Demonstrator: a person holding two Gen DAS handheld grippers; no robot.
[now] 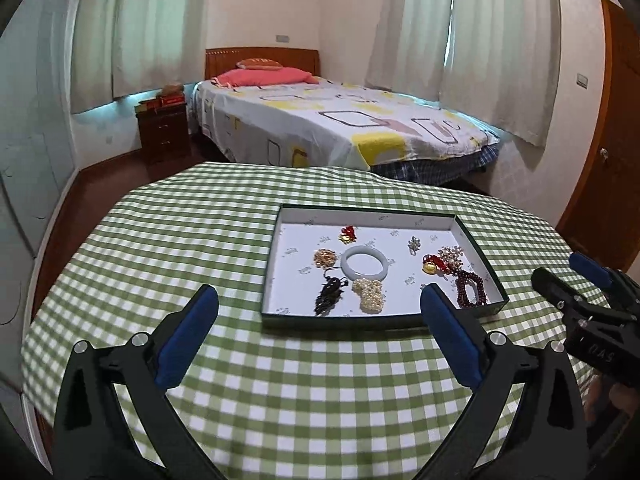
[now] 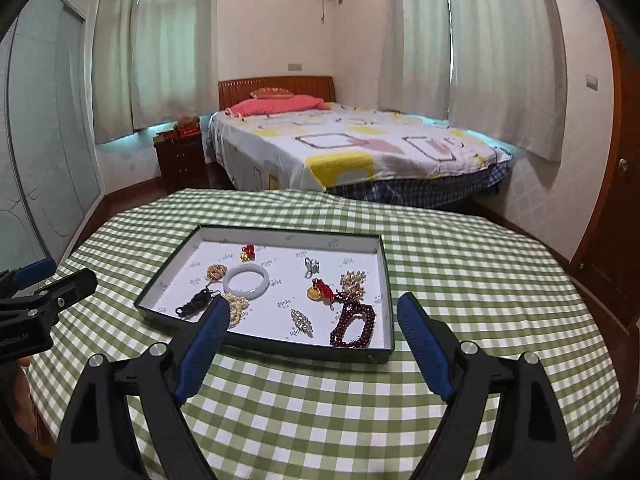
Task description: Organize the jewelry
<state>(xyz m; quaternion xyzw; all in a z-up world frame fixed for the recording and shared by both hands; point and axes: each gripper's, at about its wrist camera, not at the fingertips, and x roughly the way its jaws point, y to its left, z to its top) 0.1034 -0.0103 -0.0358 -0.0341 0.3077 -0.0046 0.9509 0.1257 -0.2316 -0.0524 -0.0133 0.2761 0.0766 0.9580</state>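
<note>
Hovering near the tray's (image 1: 280, 312) front edge, the left gripper (image 1: 318, 302) and right gripper (image 2: 314, 312) gape empty; jewelry (image 2: 244, 280) lies inside. Any next reach should probably descend slowly, targeting one piece.

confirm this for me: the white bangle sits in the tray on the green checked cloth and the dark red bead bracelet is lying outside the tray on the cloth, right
Not quite. The dark red bead bracelet lies inside the tray, near its front right corner, not out on the cloth. The right wrist view shows it clearly. The rest holds: the white bangle sits in the tray on the green checked cloth.
</note>
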